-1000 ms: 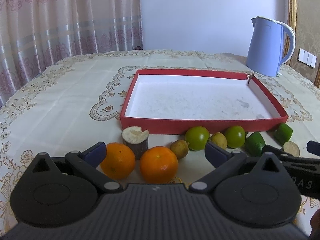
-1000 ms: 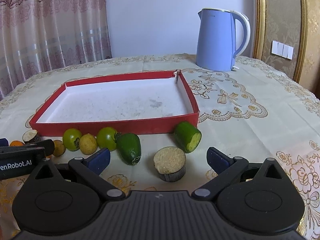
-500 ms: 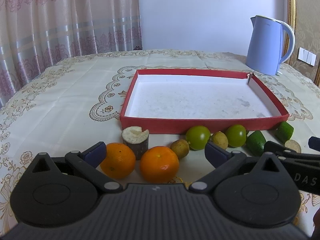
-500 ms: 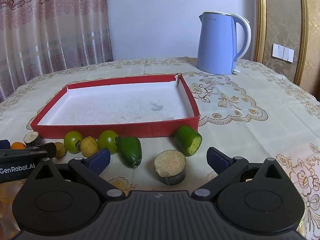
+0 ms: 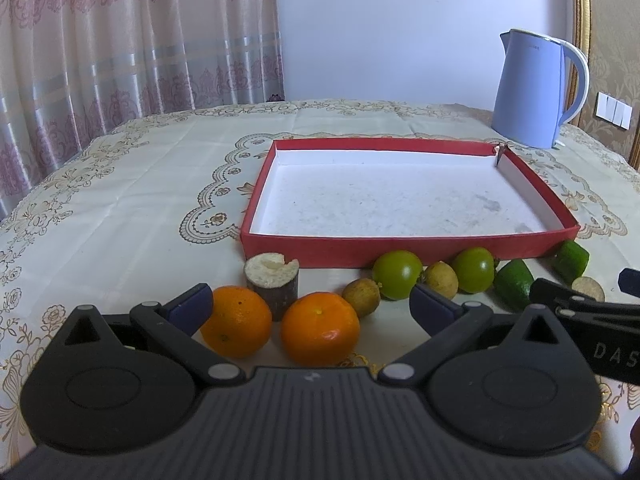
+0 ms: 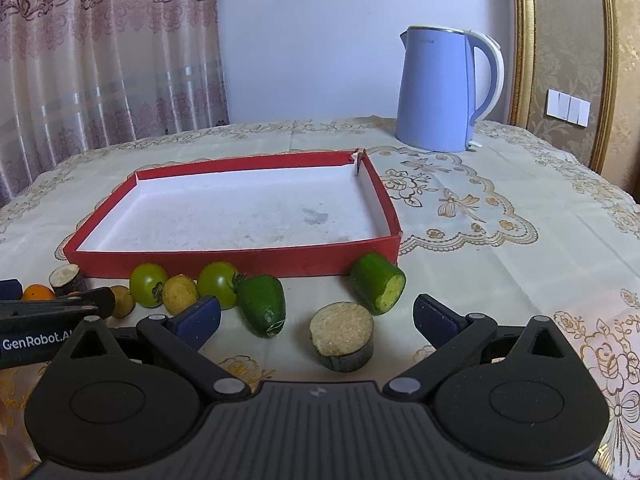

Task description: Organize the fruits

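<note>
Nothing in the red tray (image 5: 404, 250) yet; fruits lined just before its near wall. Left gripper (image 5: 310, 306) spread wide, empty, facing two oranges (image 5: 319, 334); right gripper (image 6: 316, 316) likewise agape. Best to centre on one orange, close gently.

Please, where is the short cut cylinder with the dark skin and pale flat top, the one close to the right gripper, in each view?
Left wrist view: the short dark-skinned cylinder with the pale top is at the far right edge, partly hidden behind the right gripper.
Right wrist view: it lies low in the centre, between the open jaws.
Shared landmark: the red shallow cardboard tray behind the row.
</note>
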`<state>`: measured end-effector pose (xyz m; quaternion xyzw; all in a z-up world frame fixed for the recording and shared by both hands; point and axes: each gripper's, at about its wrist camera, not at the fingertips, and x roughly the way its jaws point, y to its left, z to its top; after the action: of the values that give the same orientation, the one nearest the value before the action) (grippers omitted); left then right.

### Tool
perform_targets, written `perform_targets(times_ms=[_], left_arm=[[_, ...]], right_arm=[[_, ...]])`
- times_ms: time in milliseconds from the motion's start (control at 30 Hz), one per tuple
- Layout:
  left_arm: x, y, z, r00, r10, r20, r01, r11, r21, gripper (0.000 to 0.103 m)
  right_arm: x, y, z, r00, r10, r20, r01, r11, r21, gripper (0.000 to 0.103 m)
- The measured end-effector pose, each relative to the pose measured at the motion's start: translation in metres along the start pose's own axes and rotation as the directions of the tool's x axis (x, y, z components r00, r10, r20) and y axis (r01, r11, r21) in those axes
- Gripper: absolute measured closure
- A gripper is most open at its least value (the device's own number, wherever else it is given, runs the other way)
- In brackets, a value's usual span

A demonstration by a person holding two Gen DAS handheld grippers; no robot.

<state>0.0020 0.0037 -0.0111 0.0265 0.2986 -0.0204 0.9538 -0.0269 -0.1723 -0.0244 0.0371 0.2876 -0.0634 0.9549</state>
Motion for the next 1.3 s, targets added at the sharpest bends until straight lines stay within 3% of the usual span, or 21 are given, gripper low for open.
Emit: perform_targets(times_ms=[433,567,667,833,933,1067,1167,1300], left_arm=[[-0.001,0.003,-0.013,0.999,0.011,0.034,-0.013,0.999,0.05,0.0],[-0.01,0.006,-0.018,0.998,-0.035,0.059,0.033,0.999,0.036,0.0],[-0.016,0.011,-0.022,0.997,-0.035,0.07,0.032,0.999,0.042,0.0],[-0.014,0.021,-0.028,0.998,-0.047,0.05,0.046,0.999,0.02,0.0],[-0.013,0.025,-0.033,0.998,-0.046,0.049,0.045,0.999,0.02,0.0],[-0.009,0.027,-0.037,0.998,-0.057,0.042,0.056,0.998,0.021,0.0],[-0.003,0.027,-0.039,0.998,-0.056,0.031,0.055,0.998,0.026,0.0],[0.005,0.032,-0.04,0.998,-0.07,-0.006,0.07,0.997,-0.012,0.0]], right_arm=[[-0.01,-0.033,-0.012,1.0,0.006,0.024,-0.006,1.0,-0.012,0.0],[-0.014,-0.046,-0.013,0.999,0.005,0.039,-0.005,1.0,0.004,0.0],[-0.016,-0.046,-0.012,0.998,-0.012,0.059,0.014,0.999,-0.035,0.0],[-0.013,-0.032,-0.014,0.998,0.031,0.052,-0.026,0.996,-0.085,0.001],[-0.007,-0.024,-0.016,0.999,0.036,0.041,-0.031,0.993,-0.115,0.01],[0.005,-0.021,-0.015,0.998,0.062,-0.014,-0.063,0.993,-0.099,0.039],[0.011,-0.018,-0.017,0.997,0.063,-0.039,-0.067,0.992,-0.103,0.048],[0.014,-0.017,-0.02,0.997,0.07,-0.043,-0.074,0.993,-0.091,0.068]])
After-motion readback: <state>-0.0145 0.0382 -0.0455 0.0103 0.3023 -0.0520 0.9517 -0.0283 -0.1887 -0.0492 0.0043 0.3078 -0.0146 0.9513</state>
